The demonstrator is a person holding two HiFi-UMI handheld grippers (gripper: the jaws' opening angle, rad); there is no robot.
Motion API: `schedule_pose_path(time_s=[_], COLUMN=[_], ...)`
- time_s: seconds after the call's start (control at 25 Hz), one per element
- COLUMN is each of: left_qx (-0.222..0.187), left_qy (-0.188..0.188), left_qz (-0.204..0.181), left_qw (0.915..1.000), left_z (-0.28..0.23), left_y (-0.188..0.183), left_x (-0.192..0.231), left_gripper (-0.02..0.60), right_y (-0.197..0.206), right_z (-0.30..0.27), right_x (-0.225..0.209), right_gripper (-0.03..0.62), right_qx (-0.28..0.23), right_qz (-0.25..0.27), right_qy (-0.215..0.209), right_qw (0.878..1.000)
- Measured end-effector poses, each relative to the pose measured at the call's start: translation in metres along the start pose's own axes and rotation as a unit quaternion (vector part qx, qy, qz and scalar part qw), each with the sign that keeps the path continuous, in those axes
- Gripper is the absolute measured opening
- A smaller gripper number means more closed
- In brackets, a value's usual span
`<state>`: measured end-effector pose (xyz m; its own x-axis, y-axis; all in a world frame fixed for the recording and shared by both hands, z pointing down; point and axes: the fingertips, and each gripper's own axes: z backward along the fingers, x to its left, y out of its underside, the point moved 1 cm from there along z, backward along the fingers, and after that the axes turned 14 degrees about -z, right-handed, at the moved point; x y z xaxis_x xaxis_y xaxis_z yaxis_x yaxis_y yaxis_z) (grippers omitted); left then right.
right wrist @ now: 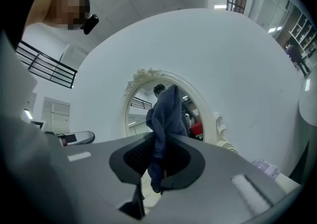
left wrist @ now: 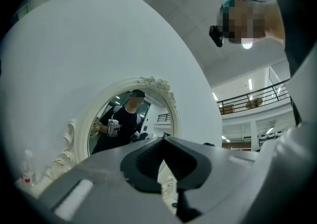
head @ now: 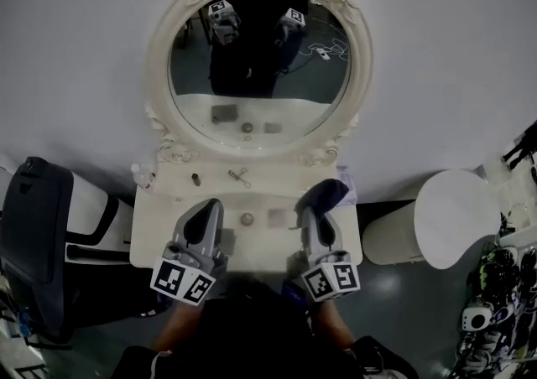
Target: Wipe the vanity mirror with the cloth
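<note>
Right gripper [right wrist: 157, 162], jaws clamped on the blue cloth [right wrist: 166, 114], hovers over the vanity top's [head: 270, 174] right front edge, with the oval mirror [head: 260, 67] straight ahead and above, at the back edge; left gripper [left wrist: 166, 164] is closed, empty

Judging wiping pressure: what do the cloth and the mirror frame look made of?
Cloth: soft blue-grey knit or terry, judging by its fuzzy, limp folds. Mirror frame: cream, smooth-painted carved scrollwork, perhaps wood or resin; the look leaves that open.
</note>
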<state>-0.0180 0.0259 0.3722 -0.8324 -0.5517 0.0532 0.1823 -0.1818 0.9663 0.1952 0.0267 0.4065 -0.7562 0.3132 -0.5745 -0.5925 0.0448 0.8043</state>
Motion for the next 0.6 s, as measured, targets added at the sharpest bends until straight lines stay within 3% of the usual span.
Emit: schedule_pose_path(time_s=[0.6], left_qx=[-0.020], left_qy=[0.012], left_qz=[-0.013], left_qw=[0.9996], left_z=[-0.101], left_y=[-0.010], left_x=[0.041], left_gripper=[0.003], right_y=[-0.052], right_z=[-0.124], right_x=[-0.049], right_gripper=[0.043], right_qx=[-0.031], right_qz=[-0.007], right_qy=[-0.008], right_qw=[0.999])
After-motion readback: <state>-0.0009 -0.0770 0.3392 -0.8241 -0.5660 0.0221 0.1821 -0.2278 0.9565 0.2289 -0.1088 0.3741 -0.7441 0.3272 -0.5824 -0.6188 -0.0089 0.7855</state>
